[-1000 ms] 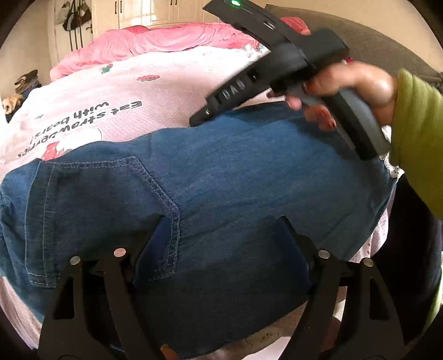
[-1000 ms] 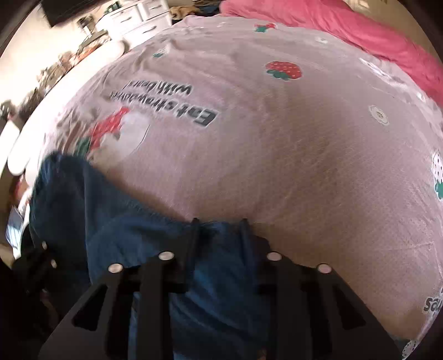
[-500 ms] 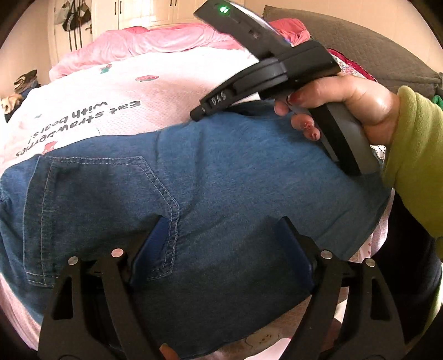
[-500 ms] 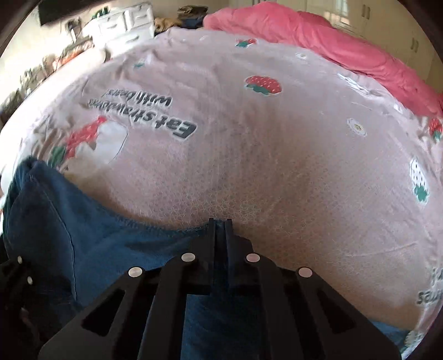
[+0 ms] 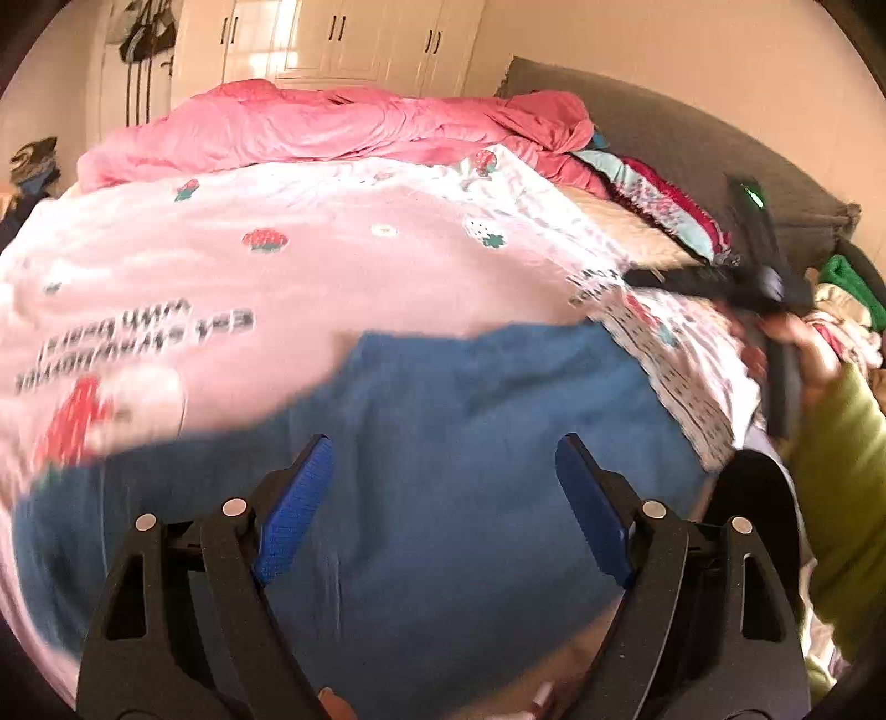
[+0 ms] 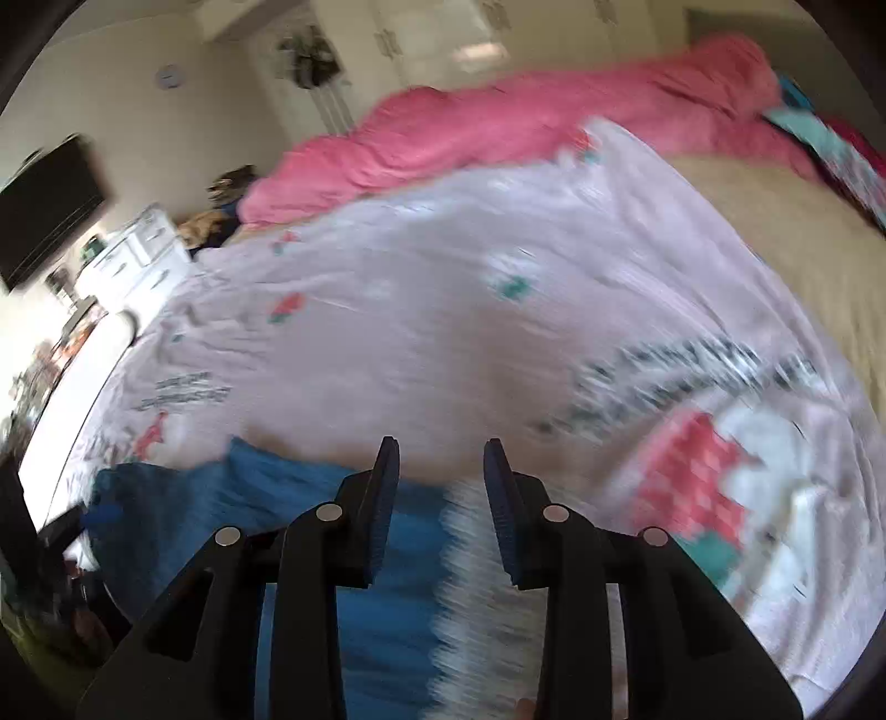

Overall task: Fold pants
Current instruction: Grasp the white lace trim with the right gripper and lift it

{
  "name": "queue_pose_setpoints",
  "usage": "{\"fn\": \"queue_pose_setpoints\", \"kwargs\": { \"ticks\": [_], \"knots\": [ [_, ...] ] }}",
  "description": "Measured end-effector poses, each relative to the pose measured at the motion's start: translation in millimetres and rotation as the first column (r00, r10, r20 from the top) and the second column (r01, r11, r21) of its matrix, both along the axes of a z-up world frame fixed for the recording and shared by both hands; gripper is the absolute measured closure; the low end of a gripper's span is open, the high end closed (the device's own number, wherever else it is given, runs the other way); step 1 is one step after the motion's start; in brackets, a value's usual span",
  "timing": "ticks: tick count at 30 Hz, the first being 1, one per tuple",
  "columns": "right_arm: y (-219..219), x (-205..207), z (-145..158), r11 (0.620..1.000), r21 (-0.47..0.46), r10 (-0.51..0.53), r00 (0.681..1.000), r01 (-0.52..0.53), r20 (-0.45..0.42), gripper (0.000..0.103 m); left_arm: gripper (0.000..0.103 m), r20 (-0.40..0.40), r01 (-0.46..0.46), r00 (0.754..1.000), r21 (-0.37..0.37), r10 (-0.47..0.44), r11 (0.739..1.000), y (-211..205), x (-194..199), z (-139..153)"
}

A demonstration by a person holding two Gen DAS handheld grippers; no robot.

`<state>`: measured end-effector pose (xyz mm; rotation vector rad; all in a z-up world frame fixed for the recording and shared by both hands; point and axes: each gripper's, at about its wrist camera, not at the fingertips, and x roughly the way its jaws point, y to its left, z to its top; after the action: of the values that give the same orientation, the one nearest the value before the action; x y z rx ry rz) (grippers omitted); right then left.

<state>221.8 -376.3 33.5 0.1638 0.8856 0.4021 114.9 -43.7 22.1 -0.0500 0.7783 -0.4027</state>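
Observation:
The blue jeans (image 5: 470,443) lie folded into a compact block on the pink strawberry-print bedspread (image 5: 332,266), near its front edge. My left gripper (image 5: 443,443) hovers over them, open, its blue pads (image 5: 296,509) wide apart with nothing between. In the left wrist view my right gripper (image 5: 758,277) is off to the right of the jeans, held by a hand (image 5: 803,349) in a green sleeve. In the right wrist view the right gripper (image 6: 441,448) hangs above the bedspread's lacy edge, jaws opening and empty, with the jeans (image 6: 266,498) at its lower left. Both views are motion-blurred.
A bunched pink duvet (image 5: 332,127) lies along the far side of the bed. Piled clothes (image 5: 664,205) and a grey headboard (image 5: 664,138) are at the right. Wardrobe doors (image 5: 332,33) stand behind; white drawers (image 6: 133,260) and a dark screen (image 6: 44,205) are at the left.
My right gripper, shut at the jeans' far edge half a second ago, has parted its jaws and swung right, off the jeans. My left gripper has lifted off the denim.

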Motion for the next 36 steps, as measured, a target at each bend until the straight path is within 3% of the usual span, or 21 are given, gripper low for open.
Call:
{"fn": "queue_pose_setpoints", "kwargs": {
  "ticks": [3,5,8,12,21,23,25,30,32,33,36],
  "knots": [
    [-20,6,-18,1.0,0.023,-0.012,0.998,0.013,-0.062,0.072,0.03,-0.069,0.012,0.998,-0.003,-0.012,1.0,-12,41,-6],
    [-21,8,-26,1.0,0.02,-0.019,0.997,0.021,-0.078,0.072,0.037,-0.114,0.044,0.993,-0.015,-0.045,0.999,-24,64,-14],
    [-28,18,-38,0.999,0.033,-0.035,0.994,0.039,-0.101,0.072,0.044,-0.157,0.039,0.987,0.011,-0.037,0.999,-29,80,-32],
    [-27,28,-57,0.998,0.054,-0.011,0.99,0.019,-0.139,0.071,0.044,-0.192,0.03,0.981,-0.014,-0.032,0.999,-26,91,-58],
    [-21,22,-66,0.999,0.044,-0.019,0.992,0.025,-0.127,0.07,0.039,-0.152,0.04,0.988,0.0,-0.04,0.999,-26,88,-67],
    [-20,19,-64,0.999,0.016,-0.04,0.994,0.042,-0.106,0.067,0.039,-0.149,0.04,0.988,0.0,-0.04,0.999,-27,87,-67],
    [-19,15,-61,0.998,-0.003,-0.058,0.995,0.058,-0.082,0.054,0.039,-0.148,0.04,0.988,-0.002,-0.04,0.999,-27,87,-67],
    [-17,14,-64,0.998,-0.032,-0.061,0.994,0.059,-0.085,0.054,0.038,-0.145,0.04,0.989,-0.002,-0.04,0.999,-27,87,-67],
    [-15,14,-66,0.999,-0.028,-0.046,0.995,0.044,-0.088,0.057,0.038,-0.145,0.039,0.989,-0.005,-0.039,0.999,-27,88,-67],
    [-13,13,-65,1.0,-0.017,-0.027,0.996,0.026,-0.086,0.068,0.037,-0.145,0.037,0.989,-0.009,-0.038,0.999,-27,88,-67],
    [-9,7,-59,0.999,-0.036,-0.019,0.998,0.018,-0.053,0.081,0.035,-0.14,0.036,0.989,-0.007,-0.037,0.999,-29,88,-67]
  ]
}}
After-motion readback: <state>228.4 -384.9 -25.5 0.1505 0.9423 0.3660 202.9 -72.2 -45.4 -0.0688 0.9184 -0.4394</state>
